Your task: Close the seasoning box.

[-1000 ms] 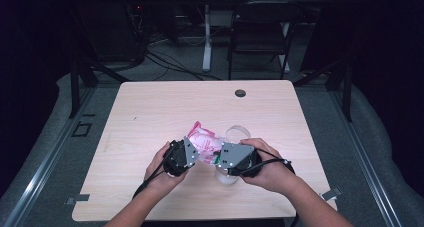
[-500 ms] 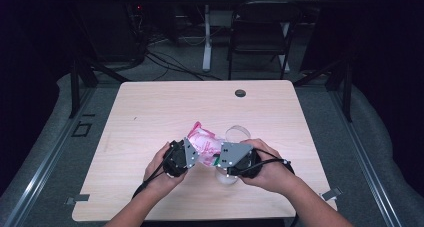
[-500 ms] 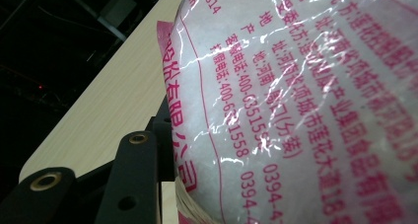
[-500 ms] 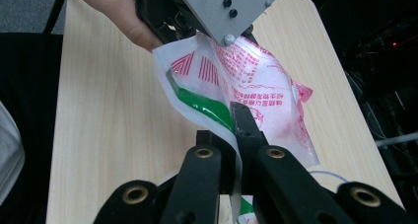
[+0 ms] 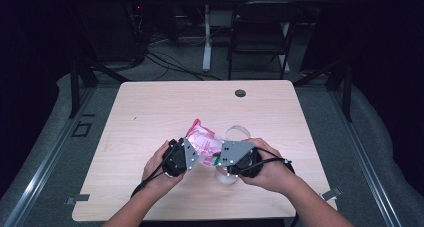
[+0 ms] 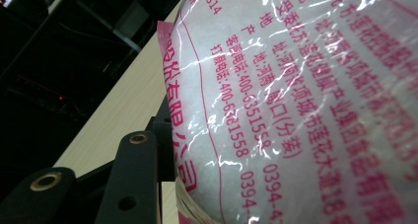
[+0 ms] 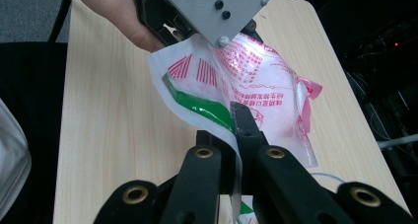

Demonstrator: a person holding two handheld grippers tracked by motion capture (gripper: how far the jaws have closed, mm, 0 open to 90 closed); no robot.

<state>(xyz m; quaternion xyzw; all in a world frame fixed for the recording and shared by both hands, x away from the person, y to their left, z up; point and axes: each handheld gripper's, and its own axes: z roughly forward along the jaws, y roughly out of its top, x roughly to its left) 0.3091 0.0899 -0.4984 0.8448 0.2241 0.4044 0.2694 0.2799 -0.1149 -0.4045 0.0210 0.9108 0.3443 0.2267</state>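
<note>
Both grippers holding a pink-printed bag (image 5: 202,142) above the table (image 5: 150,112)

The right gripper (image 7: 235,135) is pinching its edge flat; the left gripper (image 5: 181,156) is clamping the bulging body (slippery film), so pulling apart risks tearing and spilling it.

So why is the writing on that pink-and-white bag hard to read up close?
In the left gripper view the bag sits so near the lens that its print blurs, and glare streaks cross the plastic; in the high view the table is lit while the room behind stays dark.
</note>
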